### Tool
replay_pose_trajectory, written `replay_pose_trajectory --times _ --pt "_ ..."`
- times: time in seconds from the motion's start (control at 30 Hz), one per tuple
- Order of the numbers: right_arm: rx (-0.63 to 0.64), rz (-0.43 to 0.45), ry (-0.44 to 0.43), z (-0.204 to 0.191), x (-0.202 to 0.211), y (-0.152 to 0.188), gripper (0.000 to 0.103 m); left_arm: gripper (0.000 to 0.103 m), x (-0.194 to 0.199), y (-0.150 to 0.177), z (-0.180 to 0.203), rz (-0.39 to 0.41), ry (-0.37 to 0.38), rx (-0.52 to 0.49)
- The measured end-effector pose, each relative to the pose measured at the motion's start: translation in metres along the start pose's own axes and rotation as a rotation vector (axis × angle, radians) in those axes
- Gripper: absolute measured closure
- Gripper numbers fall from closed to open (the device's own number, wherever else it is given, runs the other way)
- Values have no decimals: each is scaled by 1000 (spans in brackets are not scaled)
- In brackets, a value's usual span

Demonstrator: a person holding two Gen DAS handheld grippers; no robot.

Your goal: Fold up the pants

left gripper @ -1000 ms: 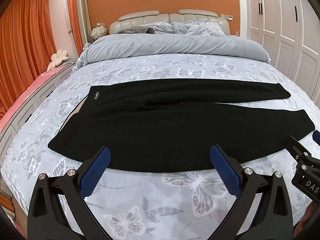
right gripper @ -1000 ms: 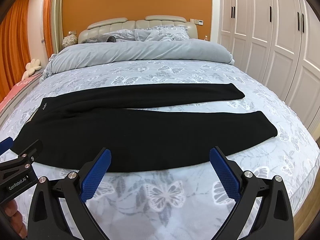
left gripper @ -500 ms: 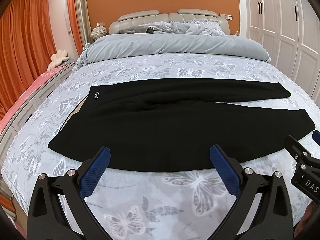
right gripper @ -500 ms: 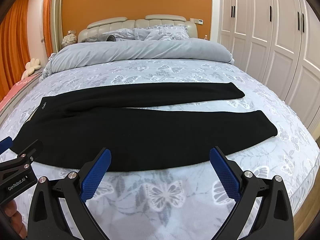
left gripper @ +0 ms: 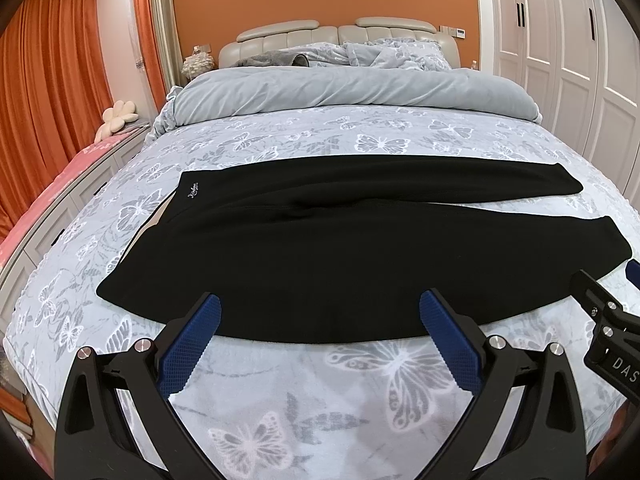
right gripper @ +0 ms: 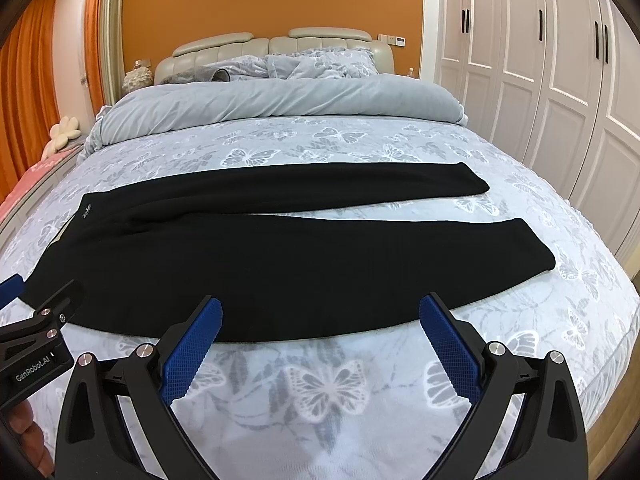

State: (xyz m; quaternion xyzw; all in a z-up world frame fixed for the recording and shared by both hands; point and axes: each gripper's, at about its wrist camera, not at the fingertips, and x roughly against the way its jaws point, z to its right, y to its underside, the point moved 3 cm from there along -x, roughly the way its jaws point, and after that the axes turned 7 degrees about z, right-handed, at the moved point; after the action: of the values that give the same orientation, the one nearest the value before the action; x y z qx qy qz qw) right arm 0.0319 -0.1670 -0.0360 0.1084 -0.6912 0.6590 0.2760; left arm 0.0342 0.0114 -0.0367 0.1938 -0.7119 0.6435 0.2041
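Observation:
Black pants [left gripper: 320,248] lie flat across the bed, waistband at the left, both legs stretched to the right with a narrow gap between them; they also show in the right wrist view [right gripper: 288,256]. My left gripper [left gripper: 320,312] is open and empty, hovering over the pants' near edge. My right gripper [right gripper: 320,312] is open and empty over the near edge further right. The right gripper shows at the right edge of the left wrist view [left gripper: 600,312]; the left gripper shows at the left edge of the right wrist view [right gripper: 40,312].
The bed has a grey butterfly-print cover [left gripper: 360,392] and a rolled grey duvet [left gripper: 352,92] toward the headboard. White wardrobe doors [right gripper: 560,80] stand on the right. Orange curtains [left gripper: 52,100] and a low pink-topped cabinet [left gripper: 60,184] are on the left.

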Motion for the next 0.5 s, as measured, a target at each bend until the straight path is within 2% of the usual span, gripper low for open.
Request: replay_pose_trajectory --times 0.17,0.27,0.37,0.5 --pt "1 -5 -7 2 -1 2 6 5 0 0 0 -7 13 6" --pt "5 -31 -50 15 -10 -5 6 5 -3 -8 -12 -15 69 33" --pt "-43 -109 -150 52 -35 -29 6 5 -18 -32 -49 -24 130 106" --pt "-94 -128 -143 119 -83 -64 5 5 -70 -68 -116 -84 134 219"
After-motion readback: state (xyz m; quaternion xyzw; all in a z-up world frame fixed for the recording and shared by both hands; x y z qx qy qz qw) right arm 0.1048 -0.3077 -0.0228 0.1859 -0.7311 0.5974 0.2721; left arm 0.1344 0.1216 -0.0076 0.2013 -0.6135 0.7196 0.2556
